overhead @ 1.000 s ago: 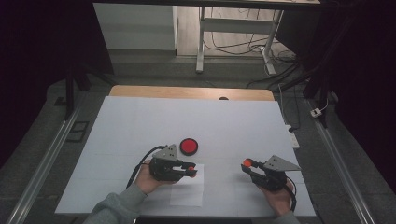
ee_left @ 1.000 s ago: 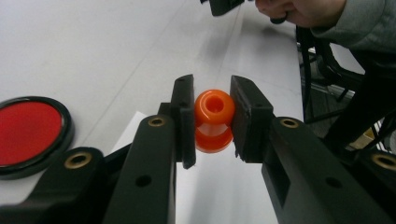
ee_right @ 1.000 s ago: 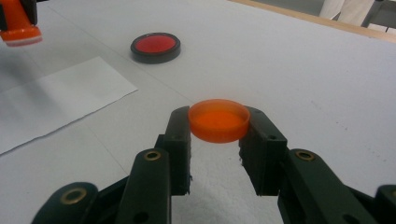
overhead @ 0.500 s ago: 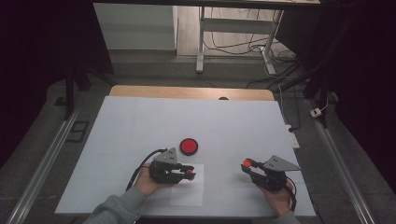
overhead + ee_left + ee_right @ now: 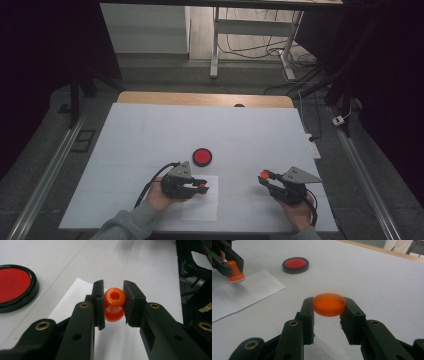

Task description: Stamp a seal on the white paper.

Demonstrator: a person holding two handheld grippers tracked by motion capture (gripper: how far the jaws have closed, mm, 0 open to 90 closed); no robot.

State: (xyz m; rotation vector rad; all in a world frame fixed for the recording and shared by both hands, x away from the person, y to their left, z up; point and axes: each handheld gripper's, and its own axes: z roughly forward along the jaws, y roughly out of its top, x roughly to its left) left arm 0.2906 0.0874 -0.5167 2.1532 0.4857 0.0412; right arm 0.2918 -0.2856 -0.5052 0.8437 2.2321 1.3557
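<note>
Left gripper (image 5: 113, 302) shut tight on the orange stamp (image 5: 114, 303), base down over the white paper (image 5: 75, 302). Right gripper (image 5: 329, 306) squeezing the orange lid (image 5: 329, 304), up off the table. Press straight down, no wobble; keep the red ink pad (image 5: 13, 287) close beside.

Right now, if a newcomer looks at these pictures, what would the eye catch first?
First come the orange pieces: the left tongs clamp an orange stamp over a white paper sheet, and the right tongs grip a shallow orange cap, open side up. Next is the red ink pad in its black rim, lying on the white table just beyond the left tongs.
</note>
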